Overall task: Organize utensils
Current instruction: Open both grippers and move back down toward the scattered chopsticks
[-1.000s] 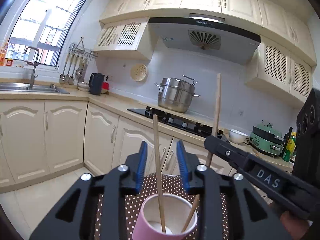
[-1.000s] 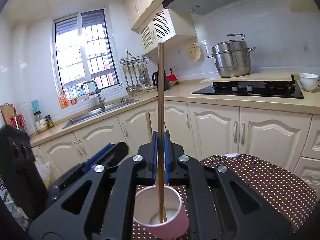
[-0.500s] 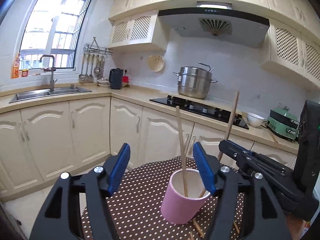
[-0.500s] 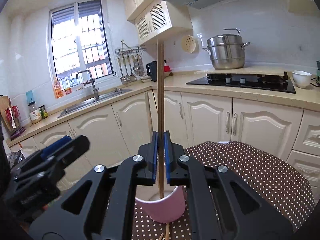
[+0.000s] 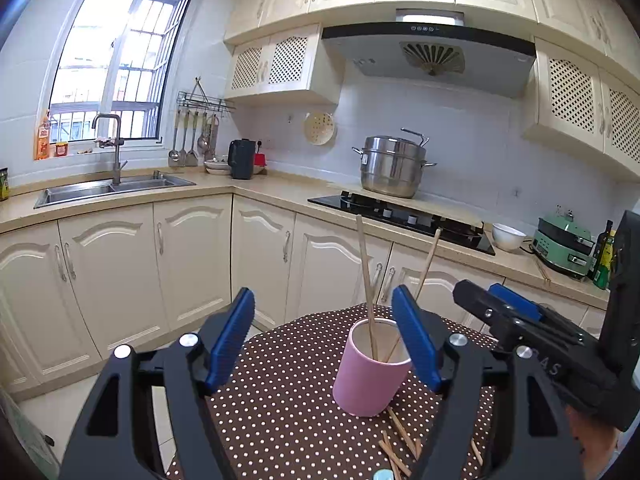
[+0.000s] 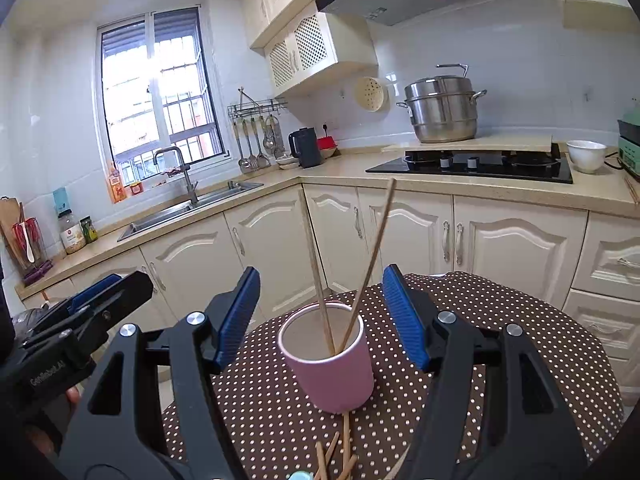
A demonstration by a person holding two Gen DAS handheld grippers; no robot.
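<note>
- The right gripper [image 6: 320,320] fills the lower half of the right wrist view; its blue-padded jaws are spreading apart, with the cup and both upright sticks showing in the gap between them, but the pads press on nothing.
- The left gripper [image 5: 324,340] takes up the lower half of the left wrist view in the same way: its jaws are opening too and hold nothing, the cup showing just inside the right-hand pad.
- The dotted tablecloth [image 6: 500,320], brown with white spots, covers a round table across the lower middle of both views.
- The pink cup [image 6: 332,376] stands upright on the cloth at lower centre of the right wrist view, and right of centre in the left wrist view [image 5: 370,376].
- Two chopsticks in the cup [image 6: 316,264] rise out of it, one near upright, the other leaning toward the upper right; both rest free against the rim.
- Loose chopsticks on the cloth [image 6: 344,440] lie in a small scatter at the bottom of the frame, just in front of the cup's base; the left wrist view shows them at lower right [image 5: 400,432].
- Judging by this, the work is partly done: two sticks are stowed, several still wait on the cloth, and each needs picking up and dropping in.
</note>
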